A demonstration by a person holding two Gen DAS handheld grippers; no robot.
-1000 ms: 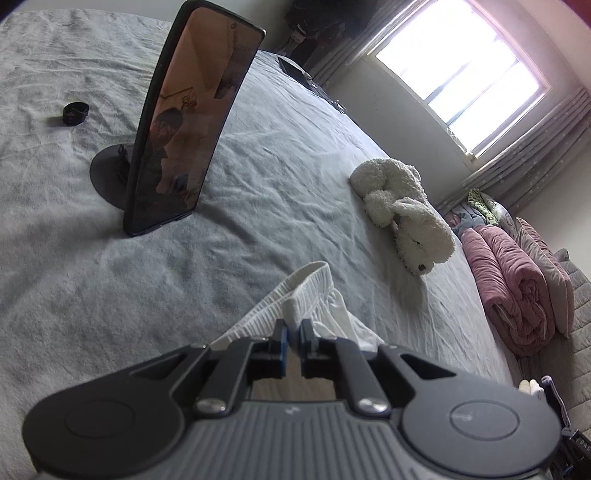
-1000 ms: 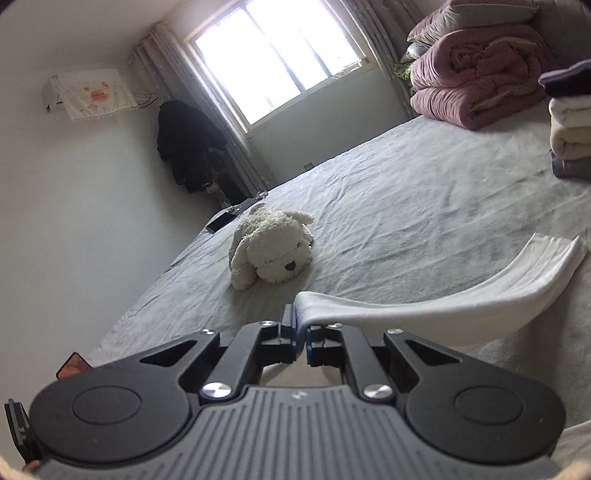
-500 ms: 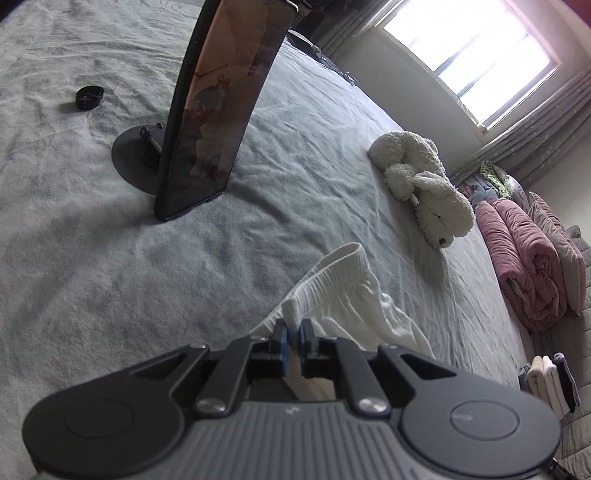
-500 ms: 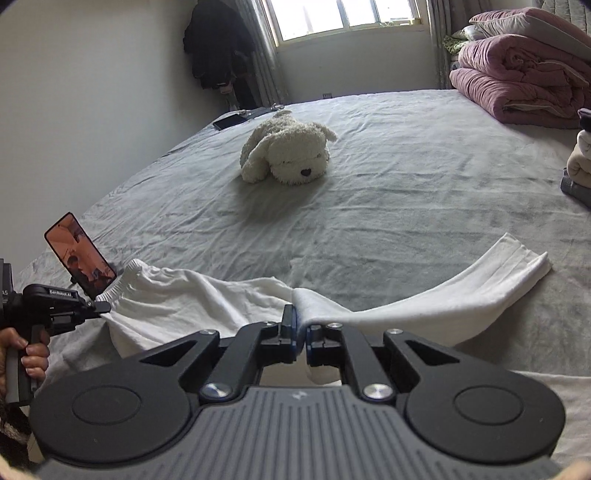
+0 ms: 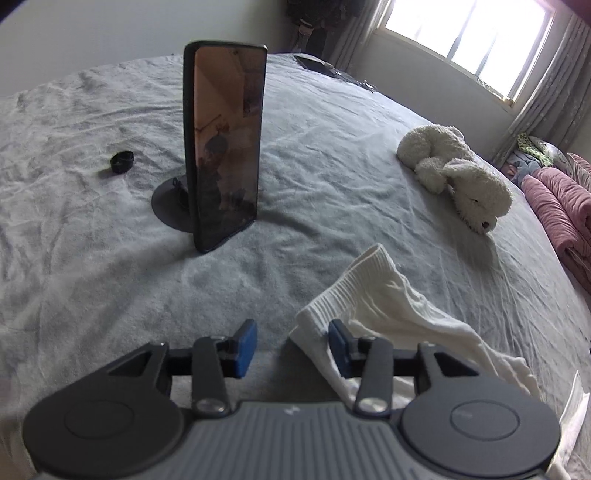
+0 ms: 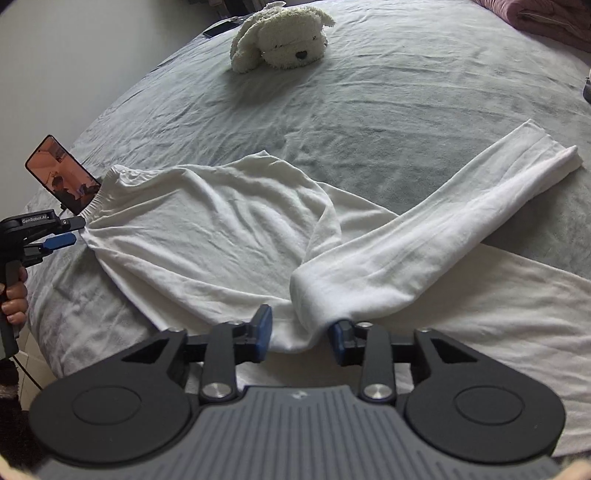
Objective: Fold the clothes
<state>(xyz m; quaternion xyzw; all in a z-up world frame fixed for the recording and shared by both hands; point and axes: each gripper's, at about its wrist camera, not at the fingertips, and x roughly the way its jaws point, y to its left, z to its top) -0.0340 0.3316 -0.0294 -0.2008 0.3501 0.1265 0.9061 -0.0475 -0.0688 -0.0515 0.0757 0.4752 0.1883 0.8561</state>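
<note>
Left gripper point(image 5: 290, 345) jaws wide, gripping nothing — ribbed waistband of white garment point(image 6: 221, 236) lies against its right pad. Right gripper point(image 6: 300, 332) also spread wide; folded sleeve point(image 6: 424, 236) drapes mid-frame on grey bed point(image 6: 406, 92), touching one pad.

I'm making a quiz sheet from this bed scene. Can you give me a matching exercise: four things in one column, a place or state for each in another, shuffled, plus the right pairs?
Things:
1. phone
2. plush dog
3. white garment
4. left tool

Places or states:
A. spread on the grey bed, one sleeve folded across
B. open, nothing clamped
C. upright on a round stand
D. lying on the bed, farther toward the window

Pairs: 1-C, 2-D, 3-A, 4-B
</note>
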